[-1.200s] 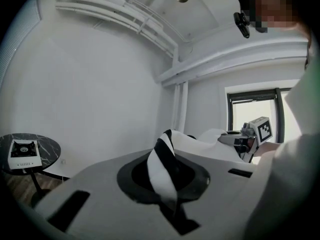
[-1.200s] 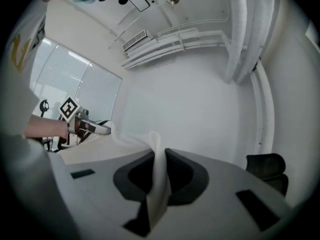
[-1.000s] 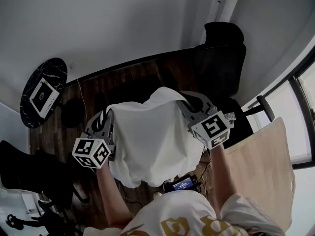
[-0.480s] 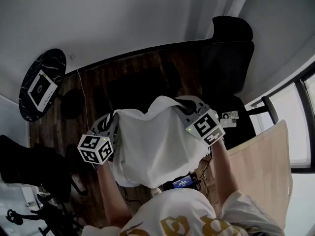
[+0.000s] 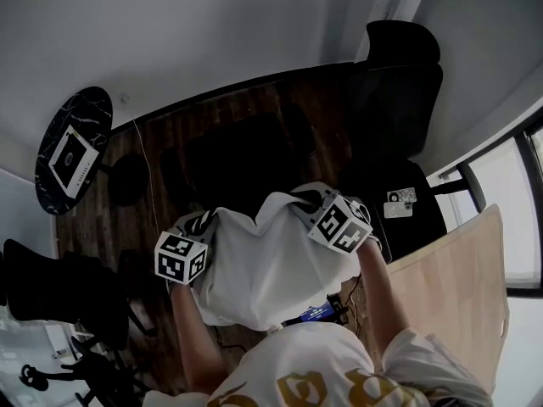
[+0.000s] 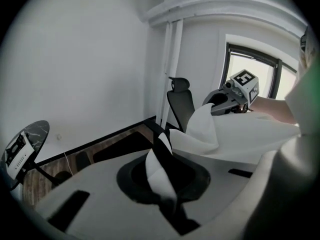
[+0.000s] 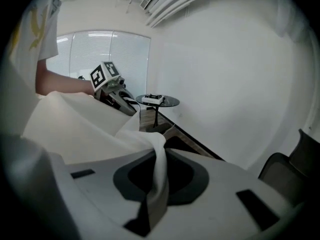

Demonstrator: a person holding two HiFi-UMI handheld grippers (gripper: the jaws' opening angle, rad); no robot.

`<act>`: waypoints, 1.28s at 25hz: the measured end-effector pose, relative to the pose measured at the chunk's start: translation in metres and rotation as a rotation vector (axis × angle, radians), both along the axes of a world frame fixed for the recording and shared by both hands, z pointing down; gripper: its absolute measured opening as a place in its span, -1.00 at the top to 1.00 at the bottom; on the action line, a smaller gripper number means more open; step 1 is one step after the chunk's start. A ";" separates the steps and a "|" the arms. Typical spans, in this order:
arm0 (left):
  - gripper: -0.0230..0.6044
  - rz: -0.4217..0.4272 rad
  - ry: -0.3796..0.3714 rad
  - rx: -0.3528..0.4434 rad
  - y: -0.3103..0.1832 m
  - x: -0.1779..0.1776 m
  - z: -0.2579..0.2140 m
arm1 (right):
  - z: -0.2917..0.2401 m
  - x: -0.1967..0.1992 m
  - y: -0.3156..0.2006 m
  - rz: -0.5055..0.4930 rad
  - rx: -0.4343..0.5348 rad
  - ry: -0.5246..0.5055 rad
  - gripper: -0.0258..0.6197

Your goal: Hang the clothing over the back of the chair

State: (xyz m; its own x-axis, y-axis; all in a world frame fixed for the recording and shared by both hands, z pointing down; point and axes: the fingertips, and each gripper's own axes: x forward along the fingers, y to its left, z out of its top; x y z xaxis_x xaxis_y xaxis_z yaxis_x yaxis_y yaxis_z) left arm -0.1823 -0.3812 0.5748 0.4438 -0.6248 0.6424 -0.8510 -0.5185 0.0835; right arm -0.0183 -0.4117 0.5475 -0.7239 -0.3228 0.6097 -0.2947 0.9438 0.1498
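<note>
In the head view, the left hand-held gripper (image 5: 202,222) and the right hand-held gripper (image 5: 303,202) hold the white garment (image 5: 263,265) spread between them, likely so it can drape; the chair (image 5: 394,91) stands well apart. In the left gripper view, the jaws are clamped on a fold of garment (image 6: 159,169). In the right gripper view, the jaws pinch the opposite edge (image 7: 159,174).

White clothing (image 5: 263,265) spread out in air, draping downward.

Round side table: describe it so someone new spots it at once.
Follow the dark wood floor along the white wall to its left end. The round side table stands there, dark marbled top. Unlike the black chairs, it carries a white square device.
</note>
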 end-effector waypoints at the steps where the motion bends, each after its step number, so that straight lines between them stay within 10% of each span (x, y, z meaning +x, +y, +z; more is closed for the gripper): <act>1: 0.83 0.023 -0.013 -0.027 0.002 0.002 0.007 | 0.005 -0.001 0.002 -0.019 -0.017 0.017 0.81; 14: 0.83 0.321 -0.091 -0.270 0.034 0.038 0.060 | 0.054 -0.014 0.040 -0.255 -0.268 0.210 0.79; 32: 0.33 0.248 -0.009 -0.374 0.049 0.015 0.060 | 0.050 0.004 0.040 -0.208 -0.356 0.212 0.42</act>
